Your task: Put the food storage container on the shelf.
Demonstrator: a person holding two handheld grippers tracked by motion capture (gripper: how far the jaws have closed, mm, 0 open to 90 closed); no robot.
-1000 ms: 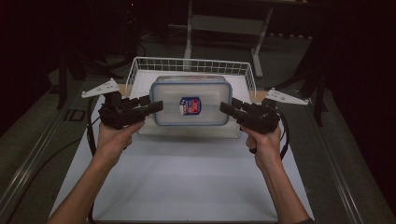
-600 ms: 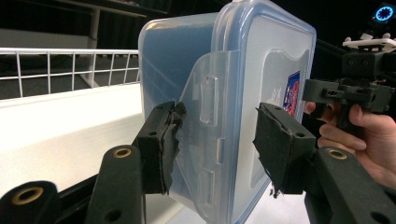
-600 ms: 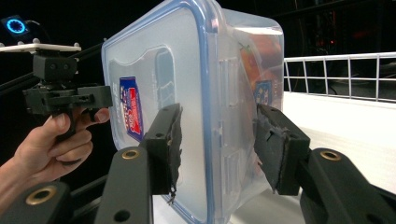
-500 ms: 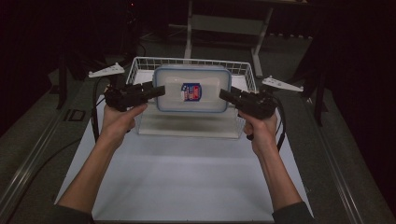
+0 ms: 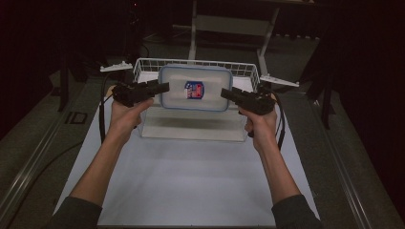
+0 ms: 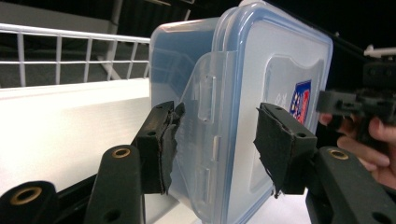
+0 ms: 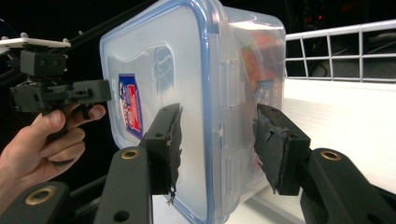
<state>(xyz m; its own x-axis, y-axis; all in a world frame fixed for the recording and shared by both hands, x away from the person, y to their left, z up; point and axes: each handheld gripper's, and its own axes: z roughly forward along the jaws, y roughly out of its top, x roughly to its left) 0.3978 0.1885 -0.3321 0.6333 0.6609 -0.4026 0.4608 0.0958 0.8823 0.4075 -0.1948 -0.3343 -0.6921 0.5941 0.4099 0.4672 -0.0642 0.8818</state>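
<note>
A clear plastic container [image 5: 195, 88] with a blue-rimmed lid and a red-and-blue label is held in the air above a white wire basket [image 5: 143, 67]. The left gripper [image 5: 165, 87] and the right gripper [image 5: 224, 93] each clamp one short end of it between their jaws. Below lies a white table [image 5: 191, 181].
</note>
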